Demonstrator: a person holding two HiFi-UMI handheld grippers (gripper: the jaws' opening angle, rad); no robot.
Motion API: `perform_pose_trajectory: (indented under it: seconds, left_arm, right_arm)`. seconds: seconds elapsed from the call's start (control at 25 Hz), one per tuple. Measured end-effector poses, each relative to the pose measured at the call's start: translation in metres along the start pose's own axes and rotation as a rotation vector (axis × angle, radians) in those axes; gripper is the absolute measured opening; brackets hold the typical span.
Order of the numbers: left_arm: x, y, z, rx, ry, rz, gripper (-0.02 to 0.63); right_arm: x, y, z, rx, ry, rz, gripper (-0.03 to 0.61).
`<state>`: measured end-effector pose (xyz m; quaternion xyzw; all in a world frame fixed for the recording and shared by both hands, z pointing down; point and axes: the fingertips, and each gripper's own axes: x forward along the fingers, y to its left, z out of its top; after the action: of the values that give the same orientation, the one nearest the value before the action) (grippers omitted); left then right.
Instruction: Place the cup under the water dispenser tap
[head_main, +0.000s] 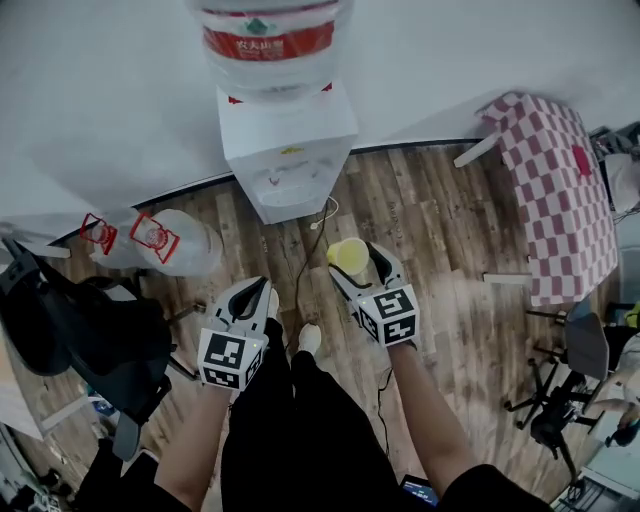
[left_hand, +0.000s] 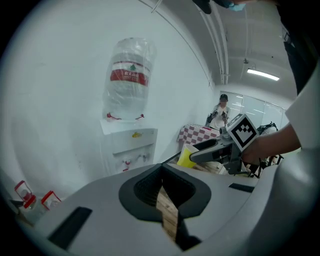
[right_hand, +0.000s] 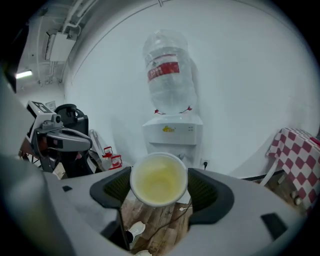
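A yellow cup (head_main: 349, 255) sits upright between the jaws of my right gripper (head_main: 356, 262), which is shut on it; its empty inside (right_hand: 159, 179) fills the middle of the right gripper view. The white water dispenser (head_main: 286, 150) with a big bottle (head_main: 268, 42) on top stands against the wall ahead, with its taps (right_hand: 179, 155) in a recess. The cup is well short of the dispenser, held above the wooden floor. My left gripper (head_main: 262, 298) hangs to the left, shut with nothing in it (left_hand: 161, 186).
Two spare water bottles (head_main: 160, 240) lie on the floor left of the dispenser. A black chair (head_main: 70, 335) stands at the left. A table with a red checked cloth (head_main: 556, 190) is at the right. A cable (head_main: 310, 235) runs across the floor from the dispenser.
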<state>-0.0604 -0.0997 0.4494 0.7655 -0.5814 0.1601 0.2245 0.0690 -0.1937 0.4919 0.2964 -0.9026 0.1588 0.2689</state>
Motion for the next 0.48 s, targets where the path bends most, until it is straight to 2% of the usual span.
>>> perform_pose_trajectory:
  seconds: [0.28,0.48]
  left_arm:
    - [0.065,0.049,-0.043,-0.045,0.023,-0.001,0.014]
    - [0.107,0.08,-0.073,-0.027,0.03,-0.011,0.014]
  right_arm:
    - [0.094,-0.021,-0.033,-0.013,0.064,-0.012,0.364]
    - [0.151,-0.036,-0.055,0.008,0.064,-0.016,0.364]
